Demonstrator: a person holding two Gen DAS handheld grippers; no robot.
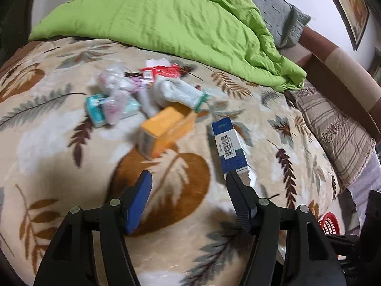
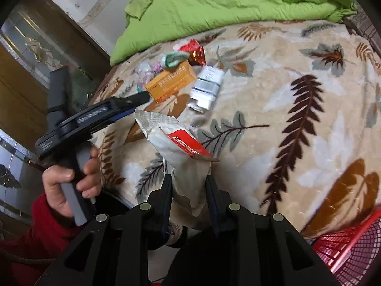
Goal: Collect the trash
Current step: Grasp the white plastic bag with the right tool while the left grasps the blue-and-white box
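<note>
Trash lies in a loose pile on the leaf-patterned blanket (image 1: 47, 143). An orange box (image 1: 164, 128) and a blue-and-white box (image 1: 228, 147) lie nearest to my left gripper (image 1: 189, 181), which hovers open just short of them with nothing between its fingers. Behind them are a teal tissue pack (image 1: 95, 110), crumpled clear bags (image 1: 114, 81), a red packet (image 1: 162, 70) and a white sock (image 1: 176, 90). My right gripper (image 2: 188, 178) is shut on a crumpled white-and-red wrapper (image 2: 176, 143), held above the blanket. The right wrist view also shows the left gripper (image 2: 142, 99) held in a hand (image 2: 64, 183), the orange box (image 2: 171, 82) and the blue-and-white box (image 2: 207, 88).
A red mesh basket (image 2: 352, 245) stands beside the bed at the lower right, also visible as the basket (image 1: 329, 224) in the left view. A green quilt (image 1: 166, 19) is heaped at the back, with a striped pillow (image 1: 333, 133) on the right. A wooden cabinet (image 2: 23, 90) stands left of the bed.
</note>
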